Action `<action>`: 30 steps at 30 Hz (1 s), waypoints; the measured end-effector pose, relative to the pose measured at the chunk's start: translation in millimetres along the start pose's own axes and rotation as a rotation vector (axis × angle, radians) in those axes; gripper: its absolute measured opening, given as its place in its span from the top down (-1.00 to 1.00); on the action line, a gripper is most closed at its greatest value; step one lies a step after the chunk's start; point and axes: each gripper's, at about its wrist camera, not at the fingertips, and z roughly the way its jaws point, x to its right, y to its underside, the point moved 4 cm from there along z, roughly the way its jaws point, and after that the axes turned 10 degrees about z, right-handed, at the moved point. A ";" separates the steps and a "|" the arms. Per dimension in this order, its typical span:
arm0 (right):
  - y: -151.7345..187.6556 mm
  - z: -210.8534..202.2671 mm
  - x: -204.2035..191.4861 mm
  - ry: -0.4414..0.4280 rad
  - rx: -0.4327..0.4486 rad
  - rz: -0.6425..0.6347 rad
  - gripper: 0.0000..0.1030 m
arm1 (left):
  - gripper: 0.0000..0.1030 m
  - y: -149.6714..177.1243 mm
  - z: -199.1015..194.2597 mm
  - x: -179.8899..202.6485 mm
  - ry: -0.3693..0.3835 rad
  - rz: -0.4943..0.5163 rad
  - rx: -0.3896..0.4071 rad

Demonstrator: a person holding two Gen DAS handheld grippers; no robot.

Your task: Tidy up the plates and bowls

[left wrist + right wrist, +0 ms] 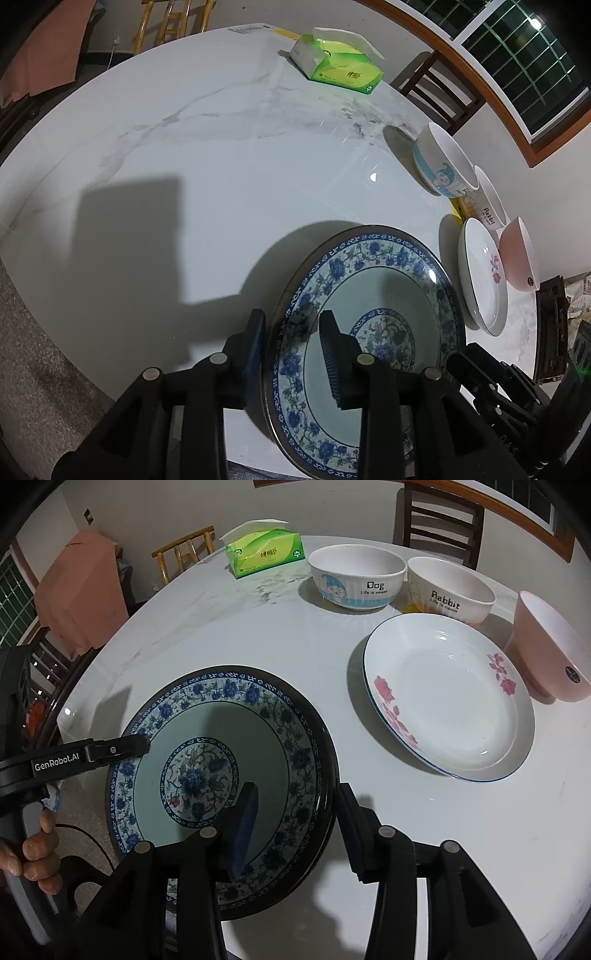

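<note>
A blue-and-white floral plate [369, 314] [221, 760] lies near the front edge of the white marble table [203, 184]. My left gripper [291, 325] straddles its left rim, fingers apart, one inside and one outside. My right gripper [295, 805] straddles its right rim the same way, open. A white plate with pink flowers [447, 698] [480, 273] lies to the right. Behind it stand a "Dog" bowl [356, 578] [443, 166], a "Rabbit" bowl [450, 590] [489, 203] and a pink bowl [550, 650] [519, 254].
A green tissue box [336, 62] [264, 550] sits at the table's far side. Wooden chairs [441, 520] stand around the table. A hand [37, 853] holds the left gripper's handle at the table's front left.
</note>
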 end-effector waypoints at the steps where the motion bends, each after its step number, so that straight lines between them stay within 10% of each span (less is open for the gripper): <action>1: -0.2 -0.5 0.4 -0.005 0.001 0.005 0.19 | 0.38 -0.2 -0.4 0.2 0.000 0.000 0.002; 20: 0.5 -16.3 37.8 -0.120 0.049 0.155 0.18 | 0.22 -14.8 -21.7 24.0 -0.036 0.069 0.096; 30: 1.3 -37.5 98.9 -0.078 0.143 0.274 0.18 | 0.17 -28.5 -10.9 94.3 0.077 0.154 0.094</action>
